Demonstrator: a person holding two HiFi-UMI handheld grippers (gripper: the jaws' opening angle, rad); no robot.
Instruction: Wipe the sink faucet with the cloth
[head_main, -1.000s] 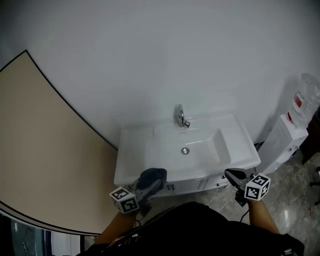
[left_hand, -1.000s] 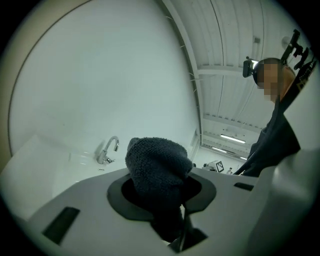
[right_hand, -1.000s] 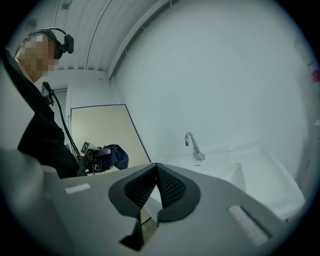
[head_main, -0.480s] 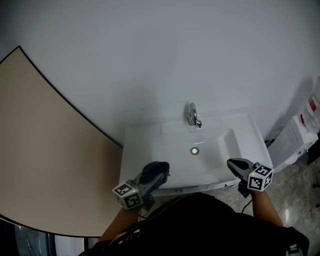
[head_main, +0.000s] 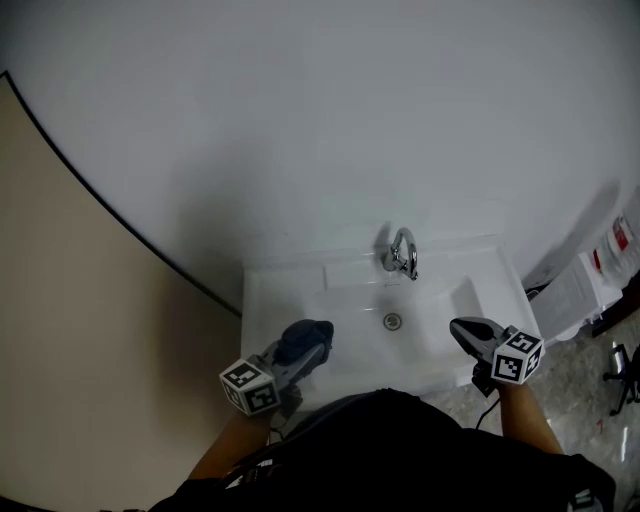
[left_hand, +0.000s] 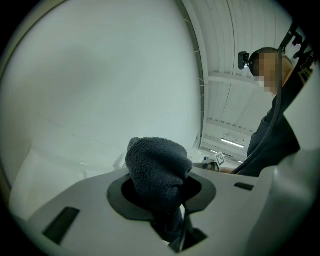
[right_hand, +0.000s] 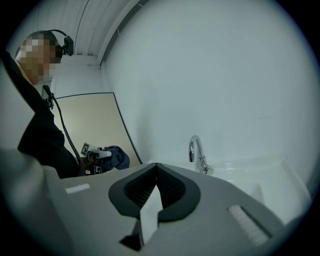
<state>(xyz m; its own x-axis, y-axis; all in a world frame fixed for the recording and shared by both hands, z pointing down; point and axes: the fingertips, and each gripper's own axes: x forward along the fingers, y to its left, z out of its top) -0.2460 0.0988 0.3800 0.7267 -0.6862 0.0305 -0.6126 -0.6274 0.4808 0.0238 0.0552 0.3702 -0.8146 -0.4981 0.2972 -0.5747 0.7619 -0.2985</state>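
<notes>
Left claw (head_main: 302, 353) pinching cloth (left_hand: 157, 167), faucet (head_main: 402, 252) beyond basin (head_main: 345, 305)

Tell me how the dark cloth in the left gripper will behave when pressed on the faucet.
Probably soft and floppy: the cloth bulges in a rounded wad from the left gripper. Its nubby weave likely grips rather than slides on the shiny faucet.
</notes>
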